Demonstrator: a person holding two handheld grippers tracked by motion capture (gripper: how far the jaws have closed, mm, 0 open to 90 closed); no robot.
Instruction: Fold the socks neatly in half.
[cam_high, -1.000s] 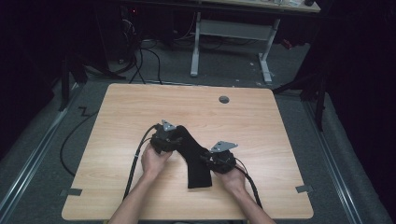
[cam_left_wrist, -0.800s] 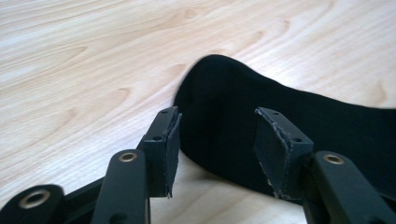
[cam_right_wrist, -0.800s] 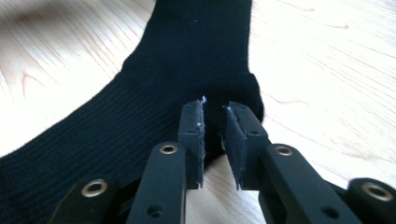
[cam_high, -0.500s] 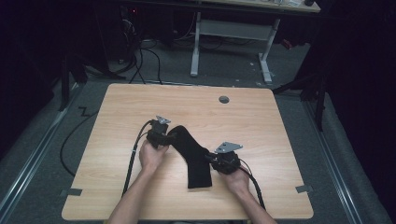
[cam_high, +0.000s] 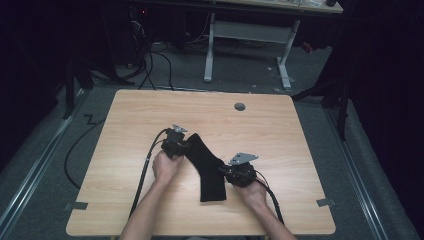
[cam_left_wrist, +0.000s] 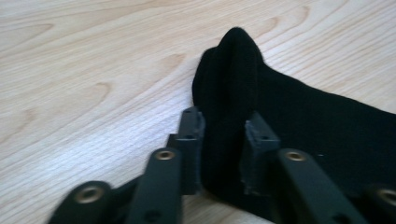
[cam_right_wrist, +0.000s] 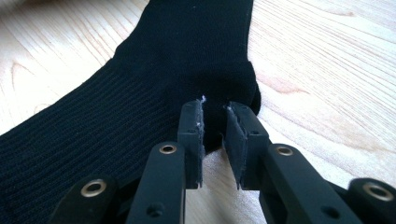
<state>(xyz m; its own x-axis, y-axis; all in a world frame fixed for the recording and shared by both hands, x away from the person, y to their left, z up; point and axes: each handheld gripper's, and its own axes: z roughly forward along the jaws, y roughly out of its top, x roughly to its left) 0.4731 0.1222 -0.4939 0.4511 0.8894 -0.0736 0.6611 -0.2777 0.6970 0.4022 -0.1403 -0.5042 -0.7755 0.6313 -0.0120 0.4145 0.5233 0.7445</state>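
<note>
Sock (cam_right_wrist: 154, 70): matt black ribbed knit cloth. Table (cam_high: 280, 130): smooth pale wood-grain finish.

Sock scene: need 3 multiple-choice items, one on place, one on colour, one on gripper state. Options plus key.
1. Where does the sock lie?
A. on the floor
B. on the table between the two grippers
C. hanging off the far edge

2. What colour is the sock?
A. white
B. red
C. black

3. How does the left gripper stand?
A. jaws pinching a fold near the sock's toe end
B. wide open above bare wood
C. shut on a cable

Key:
1 B, the high view shows it flat on the wood with a gripper at each side.
2 C, it is black in all three views.
3 A, the left gripper view shows fabric bunched between the jaws; the right gripper likewise grips the heel.
</note>
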